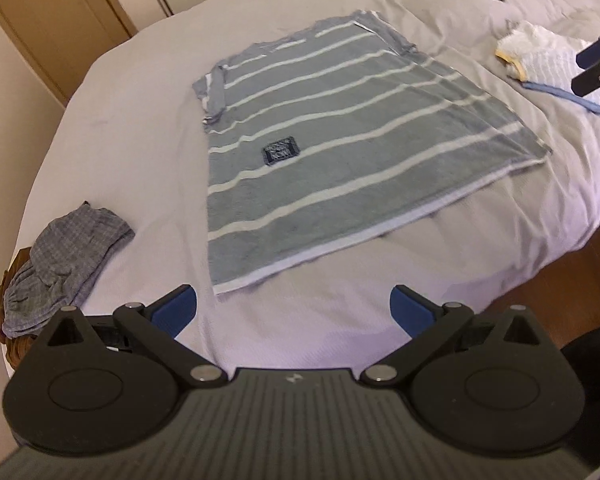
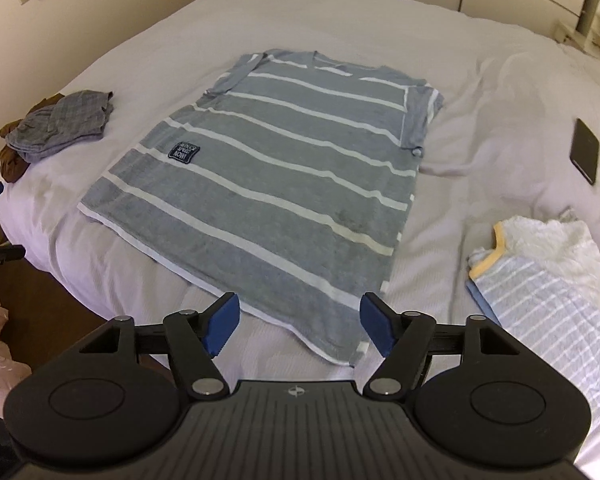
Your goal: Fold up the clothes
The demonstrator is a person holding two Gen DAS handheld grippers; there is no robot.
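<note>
A grey-blue T-shirt with white stripes (image 1: 332, 136) lies flat on the bed, sleeves folded in, a dark patch on its front; it also shows in the right wrist view (image 2: 284, 184). My left gripper (image 1: 294, 312) is open and empty above the sheet, just short of the shirt's hem. My right gripper (image 2: 300, 328) is open and empty, over the hem's near right corner. The right gripper also shows at the right edge of the left wrist view (image 1: 596, 64).
The bed (image 1: 140, 128) has a pale sheet. A folded grey checked garment on brown cloth (image 1: 64, 260) lies at the left edge (image 2: 60, 124). A pale striped garment with yellow trim (image 2: 548, 276) lies right. A dark phone (image 2: 585, 150) lies beyond it. Wooden floor (image 1: 560, 272) borders the bed.
</note>
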